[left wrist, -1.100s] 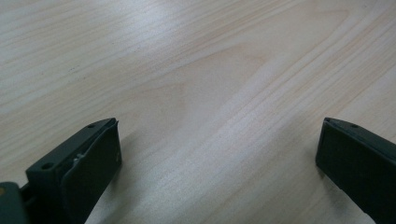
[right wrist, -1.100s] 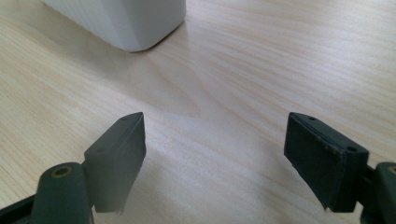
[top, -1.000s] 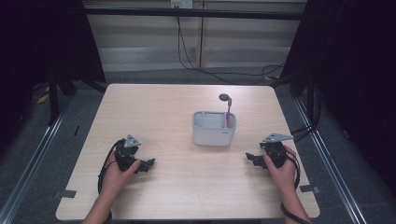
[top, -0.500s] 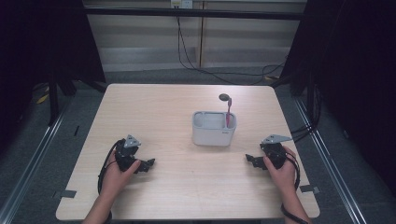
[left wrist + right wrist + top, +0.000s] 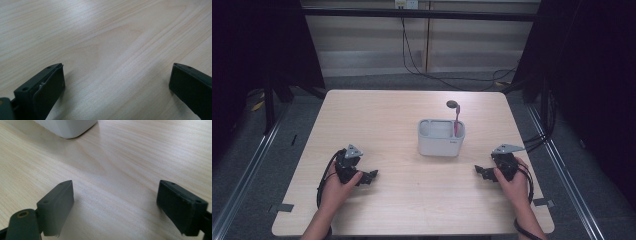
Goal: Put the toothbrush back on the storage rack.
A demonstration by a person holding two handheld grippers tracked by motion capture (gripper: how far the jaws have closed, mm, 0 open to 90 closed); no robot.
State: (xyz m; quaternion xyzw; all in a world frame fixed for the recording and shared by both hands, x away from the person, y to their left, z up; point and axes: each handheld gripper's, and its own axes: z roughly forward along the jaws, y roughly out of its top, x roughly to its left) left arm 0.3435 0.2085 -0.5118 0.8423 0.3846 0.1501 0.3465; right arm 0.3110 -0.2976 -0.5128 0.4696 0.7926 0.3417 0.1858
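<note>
Two released claws (image 5: 373, 175) (image 5: 479, 171) flanking white caddy (image 5: 440, 138), perhaps a pink brush (image 5: 455, 119) inside.

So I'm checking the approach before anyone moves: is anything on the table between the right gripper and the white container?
Nothing visible. Bare table lies between the right gripper and the white container. Its jaws, just opened wider, hold nothing; the container's corner shows ahead of them.
</note>
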